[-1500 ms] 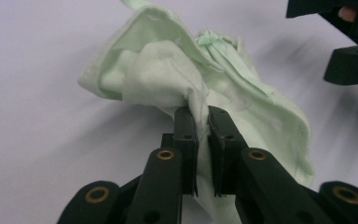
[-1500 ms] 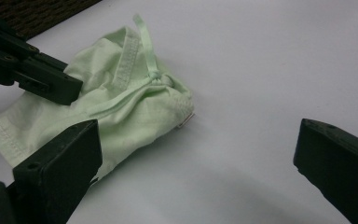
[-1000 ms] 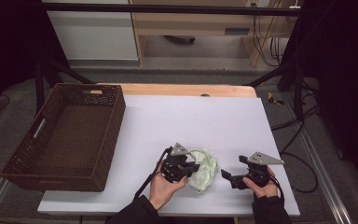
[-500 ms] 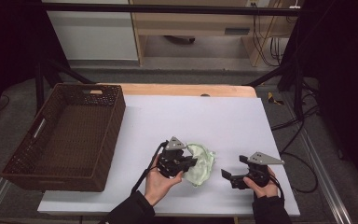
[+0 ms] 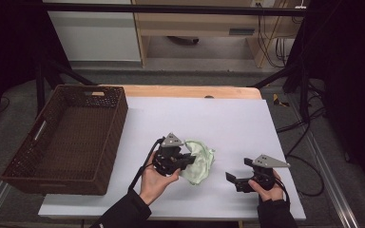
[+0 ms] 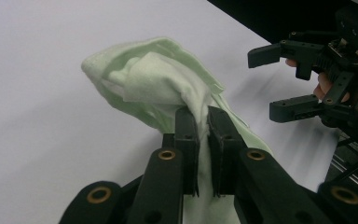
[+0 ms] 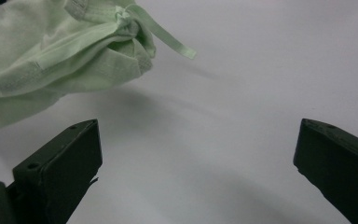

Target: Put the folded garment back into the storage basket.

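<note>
High view, cloth: pale green crumpled soft fabric cloth [image 5: 197,161] sits right of centre on the near half of the white table sheet [image 5: 195,118], bunched up against the left gripper [image 5: 184,159].
High view, basket: dark brown woven wicker basket [image 5: 66,137] stands at the table's left edge, well apart from the cloth.
High view, right side: right gripper [image 5: 237,176] rests near the right edge, apart from the cloth.
Left gripper view, grip: jaws stand nearly together, clamped on a fold of the cloth [image 6: 154,88]; the rest billows beyond the tips and a tail hangs below.
Left gripper view, far off: the right gripper [image 6: 279,79] shows at the far right with its jaws apart.
Right gripper view, jaws: spread wide with bare table [image 7: 242,116] between them, nothing held.
Right gripper view, cloth: hemmed folds and a thin green tie strap [image 7: 168,37] lie at the far left.
Handling: likely light, limp and not fragile; it should sag and drape when raised.
Hold point: a thick bunched fold or hem seems safest; the thin strap could slip free.
</note>
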`<state>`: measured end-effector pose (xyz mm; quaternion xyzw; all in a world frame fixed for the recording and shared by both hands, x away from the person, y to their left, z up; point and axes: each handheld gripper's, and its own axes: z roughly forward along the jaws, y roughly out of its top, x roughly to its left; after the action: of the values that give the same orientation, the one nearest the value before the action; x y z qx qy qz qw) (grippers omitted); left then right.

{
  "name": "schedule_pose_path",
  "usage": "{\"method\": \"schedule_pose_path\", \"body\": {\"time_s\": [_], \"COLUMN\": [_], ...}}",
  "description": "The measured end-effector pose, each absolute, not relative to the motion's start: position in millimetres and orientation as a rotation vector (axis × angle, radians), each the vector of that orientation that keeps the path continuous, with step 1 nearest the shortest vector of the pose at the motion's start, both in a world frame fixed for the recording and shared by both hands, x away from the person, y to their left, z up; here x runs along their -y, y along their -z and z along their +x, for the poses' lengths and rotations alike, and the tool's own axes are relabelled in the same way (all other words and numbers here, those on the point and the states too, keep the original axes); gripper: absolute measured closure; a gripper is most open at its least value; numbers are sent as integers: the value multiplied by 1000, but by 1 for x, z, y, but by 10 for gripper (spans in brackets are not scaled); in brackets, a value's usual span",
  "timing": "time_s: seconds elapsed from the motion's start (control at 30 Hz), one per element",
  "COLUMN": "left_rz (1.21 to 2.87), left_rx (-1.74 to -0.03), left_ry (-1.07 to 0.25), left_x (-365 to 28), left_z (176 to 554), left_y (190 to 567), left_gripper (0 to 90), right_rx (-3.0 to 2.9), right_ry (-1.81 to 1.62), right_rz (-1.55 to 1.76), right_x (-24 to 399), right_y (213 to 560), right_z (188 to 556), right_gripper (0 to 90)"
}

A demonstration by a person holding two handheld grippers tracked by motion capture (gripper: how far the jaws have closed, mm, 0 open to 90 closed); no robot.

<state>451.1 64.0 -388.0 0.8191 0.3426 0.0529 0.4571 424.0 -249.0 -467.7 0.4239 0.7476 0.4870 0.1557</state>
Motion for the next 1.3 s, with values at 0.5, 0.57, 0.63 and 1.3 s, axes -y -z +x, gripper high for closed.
{"method": "schedule_pose_path", "body": {"time_s": [0.5, 0.57, 0.63, 1.3], "left_rz": [2030, 2024, 2017, 2002], "left_rx": [-835, -839, -842, -852], "left_ry": [-136, -137, -141, -177], "left_x": [-84, -87, -91, -122], "left_z": [457, 457, 458, 462], "left_y": [376, 374, 372, 348], "left_gripper": [825, 825, 825, 825], "right_rx": [-2145, -2144, -2143, -2147], "right_ry": [-1392, -1390, -1391, -1391], "right_rz": [1208, 1209, 1209, 1203], "right_x": [249, 249, 249, 249], "right_y": [468, 468, 468, 468], "right_z": [424, 424, 424, 424], "right_gripper": [17, 17, 17, 17]}}
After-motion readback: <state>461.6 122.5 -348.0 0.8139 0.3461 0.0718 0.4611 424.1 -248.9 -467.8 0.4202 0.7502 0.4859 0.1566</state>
